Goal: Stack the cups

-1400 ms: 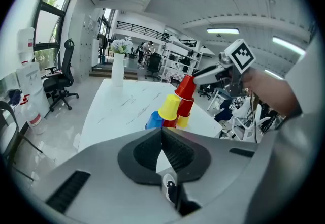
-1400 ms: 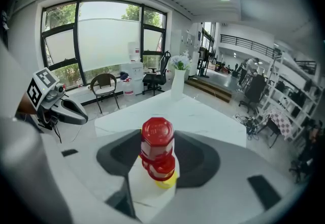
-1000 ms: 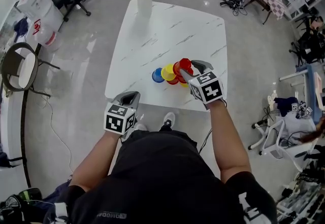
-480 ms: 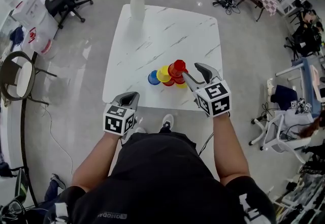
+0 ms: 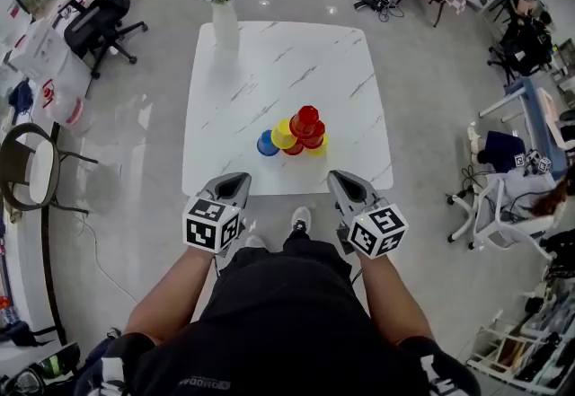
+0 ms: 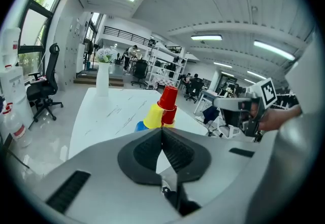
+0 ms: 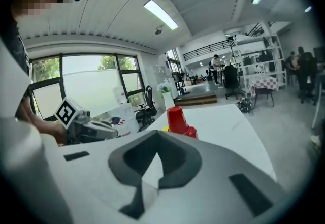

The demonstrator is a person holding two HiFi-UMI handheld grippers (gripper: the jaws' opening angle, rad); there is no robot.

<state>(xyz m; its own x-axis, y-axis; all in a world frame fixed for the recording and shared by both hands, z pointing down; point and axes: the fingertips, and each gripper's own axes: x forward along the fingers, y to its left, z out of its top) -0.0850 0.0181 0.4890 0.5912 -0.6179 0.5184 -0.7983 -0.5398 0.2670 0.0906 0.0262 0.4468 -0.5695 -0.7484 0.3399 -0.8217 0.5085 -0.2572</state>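
As left gripper (image 5: 235,179) & right gripper (image 5: 340,179) hover at table (image 5: 269,71) edge, fingers (image 6: 176,152) closed, empty.

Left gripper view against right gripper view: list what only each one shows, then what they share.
Only the left gripper view shows the blue cup and the right gripper. Only the right gripper view shows the big window with trees and the left gripper. Both show the white table, the top red cup, the flower vase, and shut, empty jaws up front.
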